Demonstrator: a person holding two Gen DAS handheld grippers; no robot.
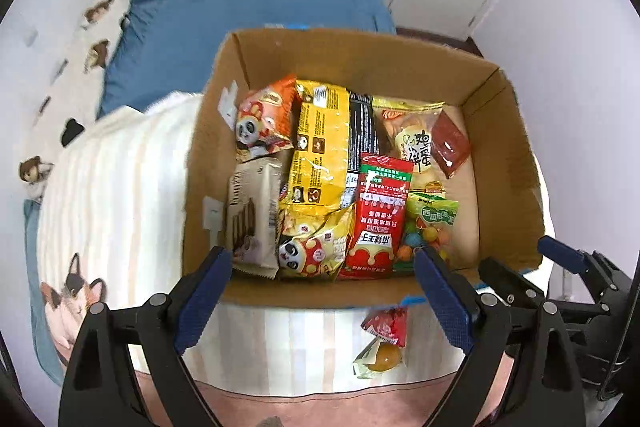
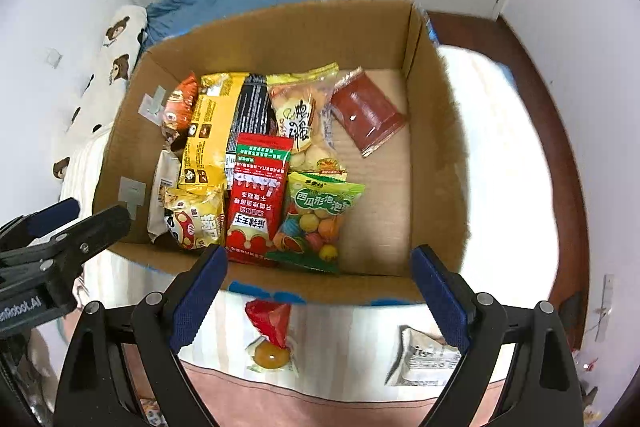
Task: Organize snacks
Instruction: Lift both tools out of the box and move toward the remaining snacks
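Observation:
An open cardboard box (image 1: 504,155) (image 2: 436,147) sits on a bed and holds several snack packets: a yellow bag (image 1: 320,147), a red packet (image 1: 378,215) (image 2: 256,203), a green gumball bag (image 1: 430,227) (image 2: 316,223) and a dark red sachet (image 2: 366,111). In front of the box lie a small red and yellow snack (image 1: 384,341) (image 2: 270,335) and a white packet (image 2: 424,359). My left gripper (image 1: 324,291) is open and empty above the box's near edge. My right gripper (image 2: 316,291) is open and empty there too, and also shows in the left wrist view (image 1: 524,267).
The box rests on a striped blanket (image 1: 120,187) with a cat print. A blue pillow (image 1: 240,15) and a white pillow lie behind it. A long bear-print cushion (image 1: 92,39) lines the left wall. The bed's wooden edge (image 2: 560,131) and a white door are at right.

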